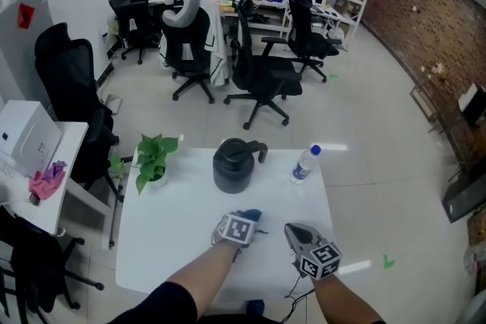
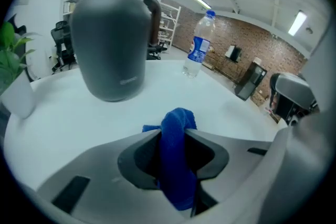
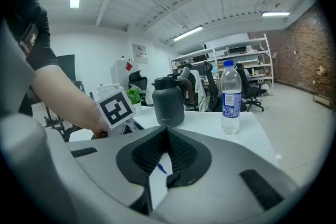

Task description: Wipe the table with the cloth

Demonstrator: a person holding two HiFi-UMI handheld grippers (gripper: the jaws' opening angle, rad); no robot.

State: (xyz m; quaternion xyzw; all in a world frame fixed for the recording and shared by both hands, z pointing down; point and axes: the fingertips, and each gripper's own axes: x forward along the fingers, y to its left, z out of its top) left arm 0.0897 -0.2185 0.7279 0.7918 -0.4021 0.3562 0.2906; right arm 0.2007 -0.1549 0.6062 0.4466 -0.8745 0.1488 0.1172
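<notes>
Cloth [image 2: 178,120], blue and bunched, sat pinched between the left gripper's [image 2: 173,139] jaws over the table [image 1: 167,239]. It looked soft, light and floppy, so gripping a thick fold should hold best. The right gripper's [image 3: 167,134] jaws were closed, empty.

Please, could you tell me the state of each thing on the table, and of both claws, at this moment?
left claw: shut on the blue cloth.
right claw: shut, nothing held.
blue cloth: bunched up, pinched in the left claw, its top sticking out past the jaws.
jug: upright, lid on.
water bottle: upright, blue cap on.
potted plant: upright.
</notes>
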